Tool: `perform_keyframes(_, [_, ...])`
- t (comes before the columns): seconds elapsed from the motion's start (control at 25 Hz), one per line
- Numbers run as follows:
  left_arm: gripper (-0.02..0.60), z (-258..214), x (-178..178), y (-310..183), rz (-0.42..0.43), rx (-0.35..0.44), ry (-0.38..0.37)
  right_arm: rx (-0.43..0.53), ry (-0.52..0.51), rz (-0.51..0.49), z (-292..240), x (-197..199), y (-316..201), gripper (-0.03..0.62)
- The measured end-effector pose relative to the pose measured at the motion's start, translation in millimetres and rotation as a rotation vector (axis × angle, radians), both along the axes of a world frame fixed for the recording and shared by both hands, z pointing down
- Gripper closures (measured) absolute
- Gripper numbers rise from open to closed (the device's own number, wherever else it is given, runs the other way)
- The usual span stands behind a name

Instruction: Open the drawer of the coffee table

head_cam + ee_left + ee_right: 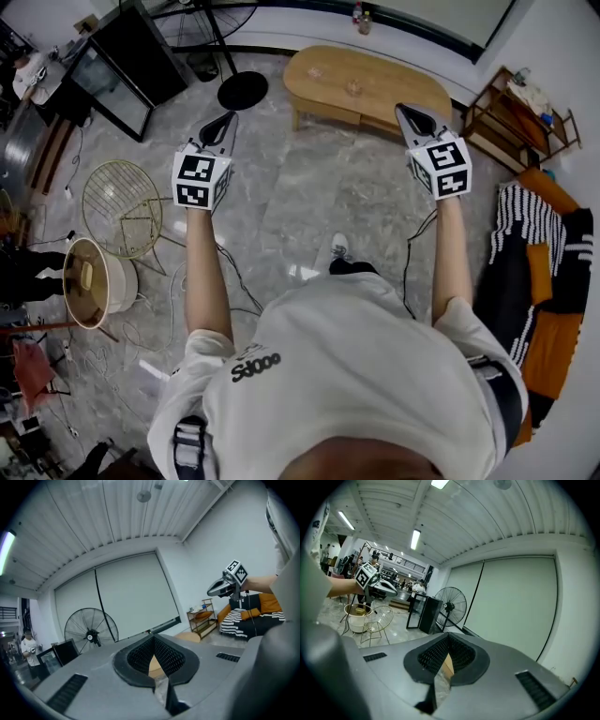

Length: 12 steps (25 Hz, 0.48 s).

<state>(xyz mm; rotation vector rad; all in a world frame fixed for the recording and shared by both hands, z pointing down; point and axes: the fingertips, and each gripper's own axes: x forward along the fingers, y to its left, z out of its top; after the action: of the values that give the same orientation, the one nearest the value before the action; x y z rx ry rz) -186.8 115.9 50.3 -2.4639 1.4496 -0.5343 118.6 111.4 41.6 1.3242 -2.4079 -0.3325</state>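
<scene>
The oval wooden coffee table (366,86) stands across the marble floor ahead of me; its near side apron (328,114) looks flush, and I cannot make out a drawer handle. My left gripper (227,120) is held up in the air, shut and empty, pointing at the table's left end. At the same height my right gripper (404,112) is shut and empty, over the table's right part. In the left gripper view the jaws (153,641) meet, with a sliver of the wooden table (155,665) behind them. The right gripper view shows the same (447,638).
A standing fan's base (242,90) and a black cabinet (122,58) are left of the table. A wire chair (127,204), a round pale bin (94,281) and floor cables lie at the left. A wooden shelf (517,117) and a sofa with a striped blanket (539,248) are at the right.
</scene>
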Motion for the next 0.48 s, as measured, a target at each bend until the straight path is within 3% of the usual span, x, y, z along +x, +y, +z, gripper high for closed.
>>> perform_keyframes(0.24, [0.565,-24,21,-68,0.011,0.022,0.051,-0.002,0.0,-0.025,-11,15,-78,0.588])
perform_keyframes(0.48, [0.565,-19,42,-130,0.019,0.003,0.003,-0.017,-0.007,-0.031,-7,33,-139,0.588])
